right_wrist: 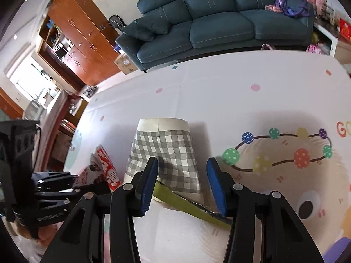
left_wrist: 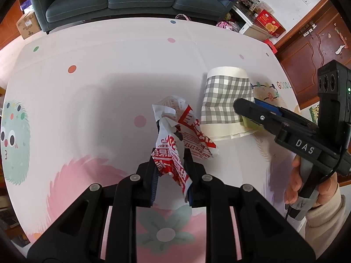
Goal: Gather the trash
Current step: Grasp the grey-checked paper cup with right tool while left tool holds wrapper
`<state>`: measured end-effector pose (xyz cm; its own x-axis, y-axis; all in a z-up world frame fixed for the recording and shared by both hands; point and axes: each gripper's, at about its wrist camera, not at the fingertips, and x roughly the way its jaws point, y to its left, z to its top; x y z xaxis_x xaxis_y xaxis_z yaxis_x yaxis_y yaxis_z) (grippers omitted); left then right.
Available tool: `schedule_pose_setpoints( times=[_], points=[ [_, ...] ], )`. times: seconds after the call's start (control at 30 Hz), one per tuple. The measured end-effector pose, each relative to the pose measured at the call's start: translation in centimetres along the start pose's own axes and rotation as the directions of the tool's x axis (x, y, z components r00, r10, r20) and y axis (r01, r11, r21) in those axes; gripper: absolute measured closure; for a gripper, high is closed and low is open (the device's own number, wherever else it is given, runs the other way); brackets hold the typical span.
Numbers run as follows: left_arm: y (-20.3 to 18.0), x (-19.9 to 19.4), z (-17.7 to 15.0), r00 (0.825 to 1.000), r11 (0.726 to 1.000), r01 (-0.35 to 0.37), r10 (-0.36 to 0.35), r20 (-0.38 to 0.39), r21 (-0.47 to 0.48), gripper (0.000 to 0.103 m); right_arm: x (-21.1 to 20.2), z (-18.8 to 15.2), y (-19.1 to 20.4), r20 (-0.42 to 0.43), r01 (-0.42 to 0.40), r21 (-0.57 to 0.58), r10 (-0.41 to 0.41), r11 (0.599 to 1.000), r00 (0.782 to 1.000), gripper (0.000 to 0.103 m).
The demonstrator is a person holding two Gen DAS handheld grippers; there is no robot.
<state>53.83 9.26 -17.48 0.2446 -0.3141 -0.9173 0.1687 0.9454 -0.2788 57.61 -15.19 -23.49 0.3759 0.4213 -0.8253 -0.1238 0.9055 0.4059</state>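
Landmark: we take the grey-and-white checked paper cup, lying on its side on the patterned play mat, as our reference.
Left gripper: we have it clenched on the crumpled red-and-white printed wrapper, which sits just left of the cup.
Right gripper: our jaws stand released, straddling the cup's near end.
Yellow-green flat piece: it lies at the cup's near end, slanting across between our blue pads; we cannot tell what it is.
Key relation: the cup's long axis runs straight away from our right jaws, rim end nearest.
Nearer hand: we judge the right one, already at the cup.
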Motion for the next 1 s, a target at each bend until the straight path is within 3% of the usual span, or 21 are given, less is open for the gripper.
schedule_pose_setpoints(
  times=[0.03,0.17,0.4,0.67,1.0],
  points=[
    [0.0,0.0,-0.1,1.000,1.000,0.000,0.000,0.000,0.000,0.086,0.1,-0.1,-0.2,-0.008,-0.026,0.016,0.026,1.000,1.000,0.067],
    [0.0,0.1,-0.2,1.000,1.000,0.002,-0.002,-0.002,0.002,0.086,0.3,-0.4,-0.6,-0.028,-0.066,0.059,0.068,0.996,0.997,0.072],
    [-0.1,-0.2,-0.3,1.000,1.000,0.004,-0.004,-0.011,0.006,0.086,-0.1,-1.3,-1.2,-0.059,-0.090,0.200,0.103,0.976,0.993,0.079],
    [-1.6,-1.8,-1.6,1.000,0.998,0.012,-0.011,-0.017,0.056,0.086,-2.2,-3.3,-1.0,-0.051,-0.098,0.202,0.111,0.974,0.993,0.081],
    [-4.3,-5.4,-8.1,0.999,0.988,0.046,-0.042,-0.029,0.149,0.086,-8.2,-11.4,-1.4,0.002,-0.119,0.301,0.124,0.946,0.992,0.081]
  ],
)
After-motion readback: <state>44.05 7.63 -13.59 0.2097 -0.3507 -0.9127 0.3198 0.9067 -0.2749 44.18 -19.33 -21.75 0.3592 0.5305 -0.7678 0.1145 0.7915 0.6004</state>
